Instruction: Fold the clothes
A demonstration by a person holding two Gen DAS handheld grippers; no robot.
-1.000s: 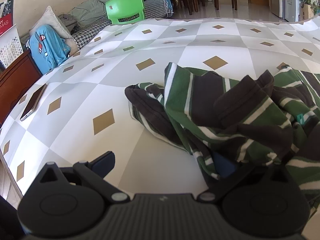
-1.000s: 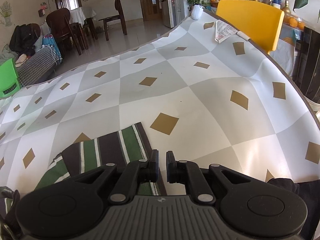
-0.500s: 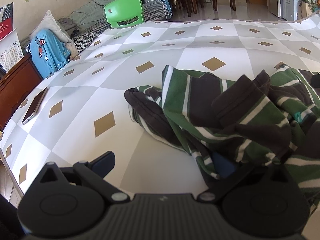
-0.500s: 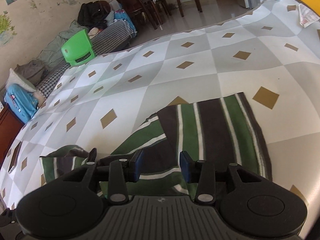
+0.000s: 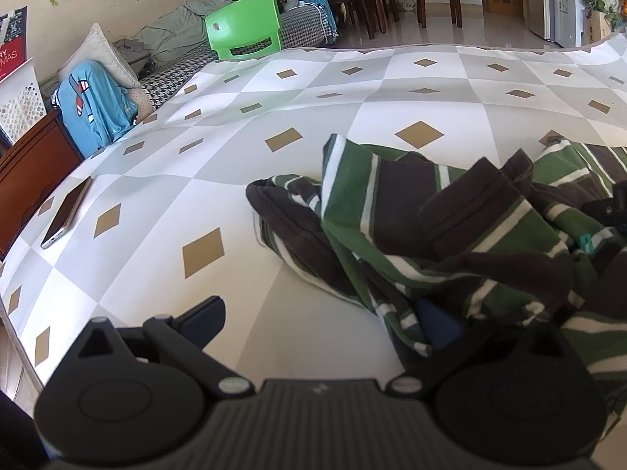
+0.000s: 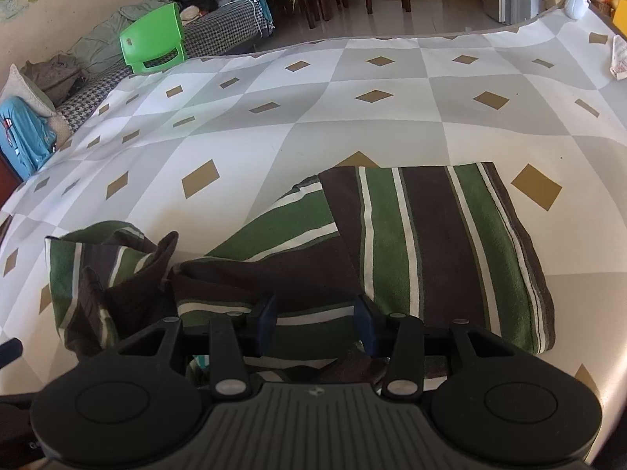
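A: We're working on a wide table under a grey-and-white checked cloth with tan diamonds (image 6: pixel 243 145), with a living room behind it. A lime-green plastic chair (image 5: pixel 245 25) stands at the far edge and a slim dark phone (image 5: pixel 66 211) lies near the left edge.

B: Our dark-brown, green and white striped knit garment (image 6: pixel 431 243) is on the near part of the cloth. One panel lies flat on the right; the rest is heaped to the left.

A: We judge it soft, limp and light. It'll drape and drag, not hold a shape, so a hem or a corner is the place to pinch, not the middle of a fold.

B: Our right gripper (image 6: pixel 315 319) hovers low over the rumpled middle. Its jaws have just been opening and stand apart, with cloth below them but nothing pinched.

A: Our left gripper (image 5: pixel 325 321) is spread wide. One finger sits over bare cloth; the other is tucked into the heap's edge, unclamped as far as we can see.

B: For room, we have plenty of bare table beyond the garment and to the left. The near edge is close, so we'd spread away from us and keep clear of the phone.
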